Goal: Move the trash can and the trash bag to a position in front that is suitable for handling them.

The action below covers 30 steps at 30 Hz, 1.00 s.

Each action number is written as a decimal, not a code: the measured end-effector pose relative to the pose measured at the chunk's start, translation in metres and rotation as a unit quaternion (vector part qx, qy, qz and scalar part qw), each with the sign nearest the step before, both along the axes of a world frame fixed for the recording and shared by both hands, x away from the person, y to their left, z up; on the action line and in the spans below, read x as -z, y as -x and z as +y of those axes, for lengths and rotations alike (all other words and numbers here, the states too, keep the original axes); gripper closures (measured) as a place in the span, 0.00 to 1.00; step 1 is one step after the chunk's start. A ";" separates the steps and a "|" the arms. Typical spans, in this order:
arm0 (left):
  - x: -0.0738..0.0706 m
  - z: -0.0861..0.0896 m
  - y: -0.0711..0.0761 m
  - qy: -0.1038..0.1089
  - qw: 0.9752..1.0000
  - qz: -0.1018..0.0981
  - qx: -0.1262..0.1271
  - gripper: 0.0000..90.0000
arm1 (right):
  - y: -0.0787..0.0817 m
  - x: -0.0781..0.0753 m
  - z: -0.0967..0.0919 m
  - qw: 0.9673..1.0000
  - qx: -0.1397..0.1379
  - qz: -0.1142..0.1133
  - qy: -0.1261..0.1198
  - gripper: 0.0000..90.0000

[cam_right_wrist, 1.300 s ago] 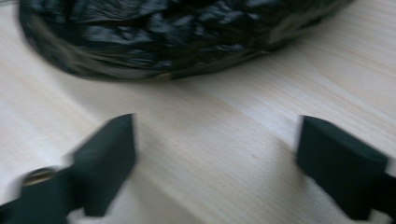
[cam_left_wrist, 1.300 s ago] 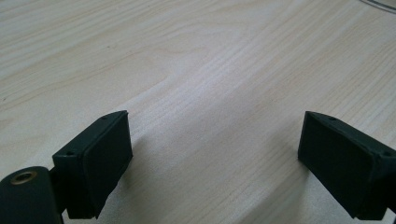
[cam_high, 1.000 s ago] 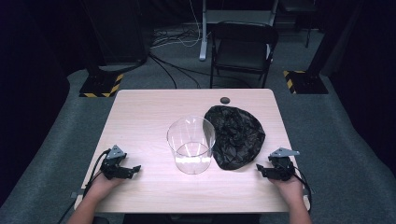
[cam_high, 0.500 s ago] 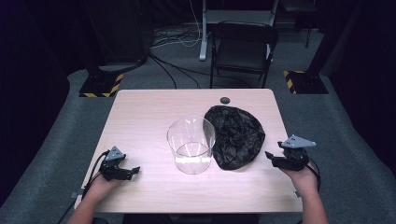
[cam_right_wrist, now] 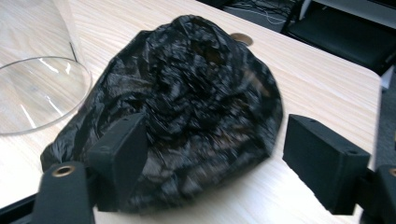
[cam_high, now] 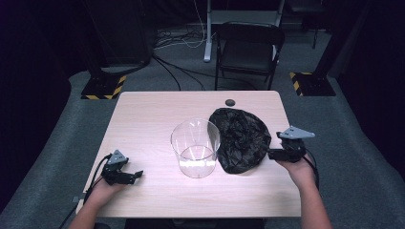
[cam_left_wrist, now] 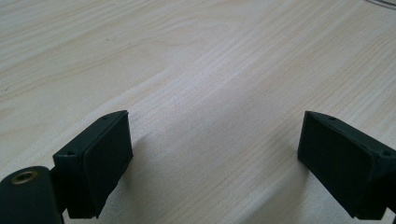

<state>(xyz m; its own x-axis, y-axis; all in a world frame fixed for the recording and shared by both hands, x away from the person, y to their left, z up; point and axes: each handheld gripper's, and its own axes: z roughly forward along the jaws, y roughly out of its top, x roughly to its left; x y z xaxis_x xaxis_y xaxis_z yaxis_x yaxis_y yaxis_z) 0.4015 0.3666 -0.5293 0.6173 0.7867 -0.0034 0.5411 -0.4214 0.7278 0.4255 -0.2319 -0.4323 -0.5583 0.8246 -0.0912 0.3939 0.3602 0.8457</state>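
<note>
Your right gripper (cam_high: 271,154), jaws spread and empty, faces the crumpled black plastic bag (cam_high: 241,138) lying on the pale wooden worktop (cam_high: 153,114) beside the clear plastic cylinder container (cam_high: 195,147). Pinch one raised fold, not the whole heap. Your left gripper (cam_high: 137,175) rests released.
</note>
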 end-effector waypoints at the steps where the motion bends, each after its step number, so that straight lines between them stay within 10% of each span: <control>1: 0.000 0.000 0.000 0.000 1.000 0.000 0.000 0.11 | -0.003 0.002 0.004 1.000 -0.001 0.000 -0.002 0.23; 22: 0.000 0.004 0.008 0.000 1.000 -0.001 0.003 0.12 | -0.058 0.050 0.065 0.997 -0.025 0.068 0.001 0.28; 30: 0.000 0.005 0.010 0.000 1.000 -0.001 0.003 0.12 | -0.062 0.055 0.065 0.997 -0.011 0.081 0.001 0.54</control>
<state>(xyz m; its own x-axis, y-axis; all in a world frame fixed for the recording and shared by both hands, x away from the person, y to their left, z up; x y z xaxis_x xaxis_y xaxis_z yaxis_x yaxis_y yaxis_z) 0.3920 0.3717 -0.5294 0.6214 0.7835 -0.0025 0.5369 -0.4235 0.7296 0.4877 -0.1668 -0.4878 -0.5841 0.8117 -0.0002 0.5172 0.3725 0.7706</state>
